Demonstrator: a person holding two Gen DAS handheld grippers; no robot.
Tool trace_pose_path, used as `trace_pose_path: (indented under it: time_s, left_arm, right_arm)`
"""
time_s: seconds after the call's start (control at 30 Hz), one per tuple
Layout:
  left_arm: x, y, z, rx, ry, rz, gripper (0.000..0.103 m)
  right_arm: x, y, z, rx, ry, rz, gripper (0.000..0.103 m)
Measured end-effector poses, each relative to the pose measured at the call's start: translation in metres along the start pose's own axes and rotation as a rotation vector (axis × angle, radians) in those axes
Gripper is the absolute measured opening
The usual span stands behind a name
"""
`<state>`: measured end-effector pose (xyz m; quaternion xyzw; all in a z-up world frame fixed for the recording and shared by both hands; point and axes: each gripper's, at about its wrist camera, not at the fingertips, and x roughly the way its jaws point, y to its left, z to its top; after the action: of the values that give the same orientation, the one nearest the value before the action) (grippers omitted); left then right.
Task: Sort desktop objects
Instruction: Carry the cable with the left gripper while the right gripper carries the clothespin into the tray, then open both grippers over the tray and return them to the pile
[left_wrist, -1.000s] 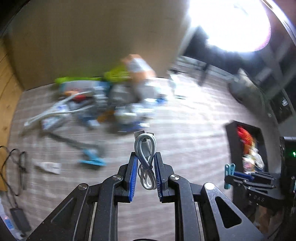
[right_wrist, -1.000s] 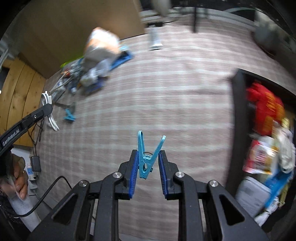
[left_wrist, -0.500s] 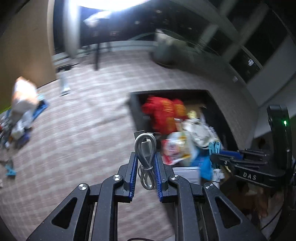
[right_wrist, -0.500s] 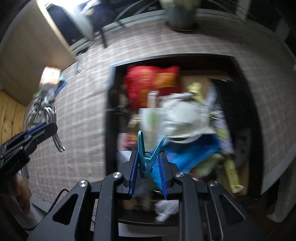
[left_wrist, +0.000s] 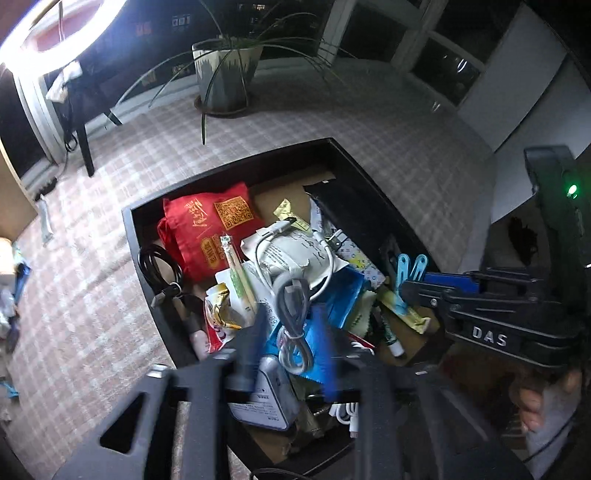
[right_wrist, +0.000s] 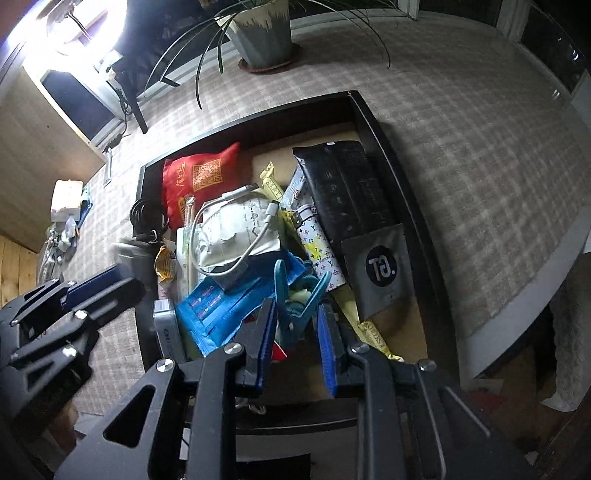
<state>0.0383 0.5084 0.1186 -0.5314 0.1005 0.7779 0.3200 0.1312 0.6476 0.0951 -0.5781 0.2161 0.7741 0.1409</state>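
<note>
As one box (left_wrist: 159, 321) brims, two claws (open) hover.

A coiled grey cable (left_wrist: 293, 317) hangs lengthwise over the black tray (left_wrist: 147, 273) of clutter; a teal clothespin (right_wrist: 295, 295), prongs toward 12 o'clock, tilts above the blue packet (right_wrist: 218, 310) at the tray's 6 o'clock
</note>
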Motion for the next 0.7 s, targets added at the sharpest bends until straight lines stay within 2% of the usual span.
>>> trace_pose_path:
  time_s: [0.03, 0.3, 0.7]
  left_arm:
    - [-0.003, -0.003, -0.001, 0.003, -0.021, 0.01, 0.047]
    - [-0.025, -0.012, -0.011, 0.039, -0.083, 0.043, 0.047]
    - [-0.055, 0.002, -0.034, 0.016, -0.137, 0.056, 0.047]
  right_arm:
    - [-0.001, -0.001, -0.001, 0.008, -0.004, -0.002, 0.026]
    - [-0.007, 0.007, -0.012, -0.016, -0.043, -0.034, 0.026]
    - [-0.02, 0.058, -0.029, -0.126, -0.094, -0.029, 0.027]
